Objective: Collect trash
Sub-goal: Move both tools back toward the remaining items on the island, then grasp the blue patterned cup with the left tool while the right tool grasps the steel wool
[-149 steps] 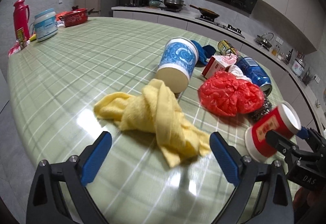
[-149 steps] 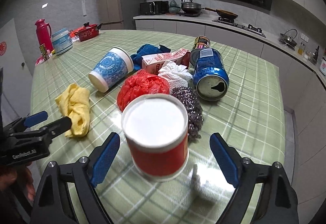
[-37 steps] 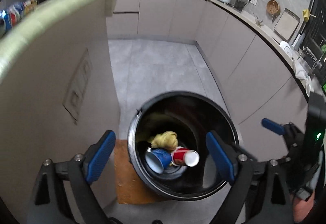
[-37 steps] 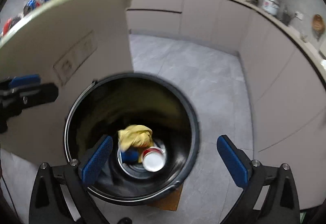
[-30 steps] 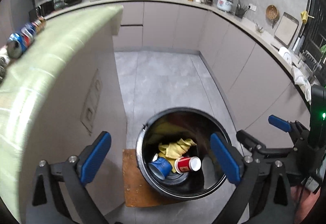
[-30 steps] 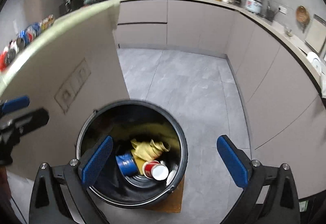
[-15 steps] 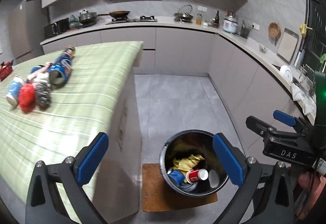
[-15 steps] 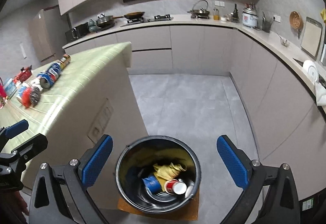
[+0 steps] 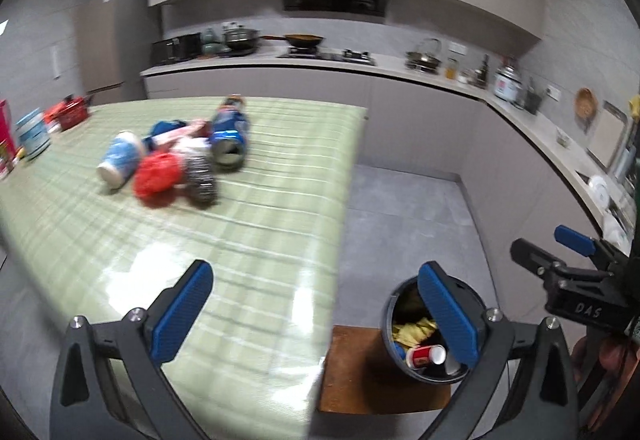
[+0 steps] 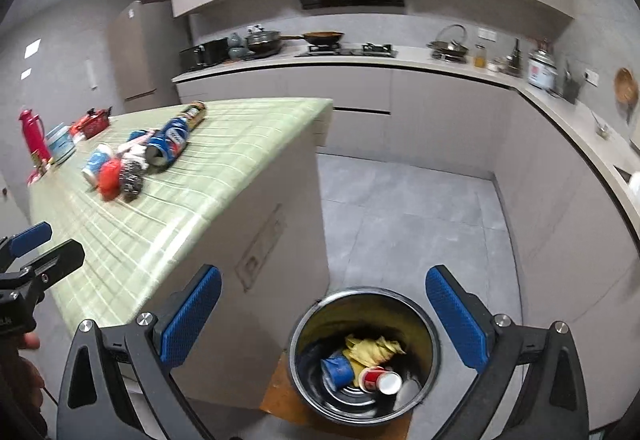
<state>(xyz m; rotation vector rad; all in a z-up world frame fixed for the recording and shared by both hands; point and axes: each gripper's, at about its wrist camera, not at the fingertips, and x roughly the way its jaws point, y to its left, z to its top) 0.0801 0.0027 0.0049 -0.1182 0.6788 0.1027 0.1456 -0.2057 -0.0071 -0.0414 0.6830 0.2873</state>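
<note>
From the left wrist, the left gripper (image 9: 316, 314) gapes wide and empty over the green checked table (image 9: 248, 240), where a blue can (image 9: 229, 138), red plastic bag (image 9: 157, 178), steel scourer (image 9: 202, 182) and blue paper cup (image 9: 120, 159) lie clustered. The trash bin (image 9: 390, 310) is half hidden behind a finger.

From the right wrist, the right gripper (image 10: 320, 318), equally wide and empty, frames the bin's whole interior: yellow cloth (image 10: 370, 349), blue cup (image 10: 338, 369), red cup (image 10: 380, 380).

Left hand-held gripper (image 9: 316, 314) and right hand-held gripper (image 10: 326, 316) gape wide (both empty).
</note>
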